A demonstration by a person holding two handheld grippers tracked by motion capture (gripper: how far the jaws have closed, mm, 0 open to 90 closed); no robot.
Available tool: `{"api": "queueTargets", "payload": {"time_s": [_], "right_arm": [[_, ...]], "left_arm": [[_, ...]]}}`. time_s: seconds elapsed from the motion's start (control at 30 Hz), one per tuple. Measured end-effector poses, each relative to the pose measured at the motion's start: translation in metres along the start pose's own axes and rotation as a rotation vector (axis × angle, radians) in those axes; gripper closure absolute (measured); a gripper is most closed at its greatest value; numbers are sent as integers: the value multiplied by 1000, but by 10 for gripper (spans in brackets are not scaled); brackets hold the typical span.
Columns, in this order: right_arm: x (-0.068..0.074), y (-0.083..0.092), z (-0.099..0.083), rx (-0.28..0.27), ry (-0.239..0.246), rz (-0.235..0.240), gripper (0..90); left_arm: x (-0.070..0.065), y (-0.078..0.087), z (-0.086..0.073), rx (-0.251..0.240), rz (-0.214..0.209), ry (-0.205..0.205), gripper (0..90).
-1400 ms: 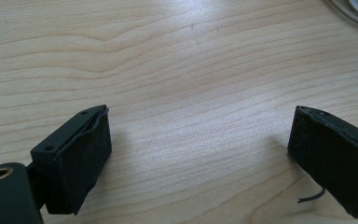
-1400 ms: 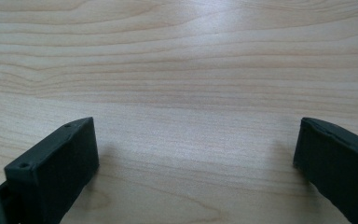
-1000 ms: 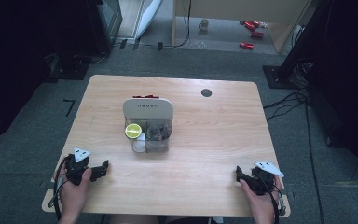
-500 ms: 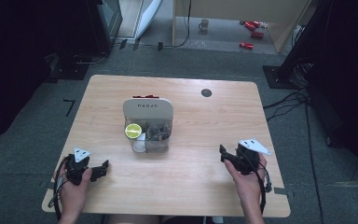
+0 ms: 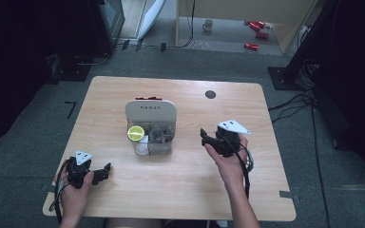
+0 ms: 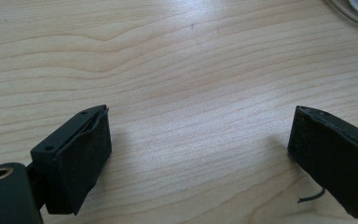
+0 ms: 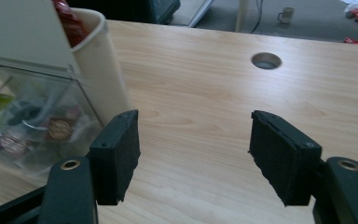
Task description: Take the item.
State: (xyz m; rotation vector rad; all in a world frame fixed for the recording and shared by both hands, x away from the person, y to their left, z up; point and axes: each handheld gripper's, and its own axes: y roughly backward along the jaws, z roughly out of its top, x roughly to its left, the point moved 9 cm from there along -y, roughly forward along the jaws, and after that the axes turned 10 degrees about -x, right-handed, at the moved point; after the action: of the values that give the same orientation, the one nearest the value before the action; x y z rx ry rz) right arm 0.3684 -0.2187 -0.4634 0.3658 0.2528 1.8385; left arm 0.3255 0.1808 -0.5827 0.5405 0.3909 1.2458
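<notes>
A small appliance with a cream top (image 5: 150,111) and a clear box front (image 5: 154,140) stands mid-table; the clear box holds a lime-green round piece (image 5: 135,133) and small dark items. My right gripper (image 5: 206,138) hovers just right of it, open and holding nothing; in the right gripper view (image 7: 193,149) the clear box (image 7: 32,121) sits at the left and something red (image 7: 70,21) pokes out behind the cream wall (image 7: 100,65). My left gripper (image 5: 105,171) rests near the table's front-left, open over bare wood (image 6: 200,135).
The wooden table (image 5: 266,190) has a round cable hole (image 5: 210,94) at the back right. Red items (image 5: 256,35) and a mug (image 5: 208,23) lie on the floor beyond. Dark equipment stands at the far left and right.
My right gripper has moved from the table's front-right corner inward and forward to just beside the clear box. The left gripper has stayed put.
</notes>
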Motion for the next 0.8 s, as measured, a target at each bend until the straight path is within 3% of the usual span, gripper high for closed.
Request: {"api": "queueTargets", "payload": {"time_s": [0.03,0.1,0.4,0.53,0.8], "right_arm": [[10,-7,6,-5,4,24,341],[17,-12,11,-14,0,38,345],[40,-34,28,-29,-5,87,360],[59,-45,32,-31,1,134,365],[79,-54,36,-30,-3,185,372]], "left_arm": [[0,0,0,0,0,0,64],[0,0,0,1,0,-3,64],[0,0,0,3,0,-4,64],[0,0,0,3,0,-3,64],[0,0,0,3,0,-3,64]]}}
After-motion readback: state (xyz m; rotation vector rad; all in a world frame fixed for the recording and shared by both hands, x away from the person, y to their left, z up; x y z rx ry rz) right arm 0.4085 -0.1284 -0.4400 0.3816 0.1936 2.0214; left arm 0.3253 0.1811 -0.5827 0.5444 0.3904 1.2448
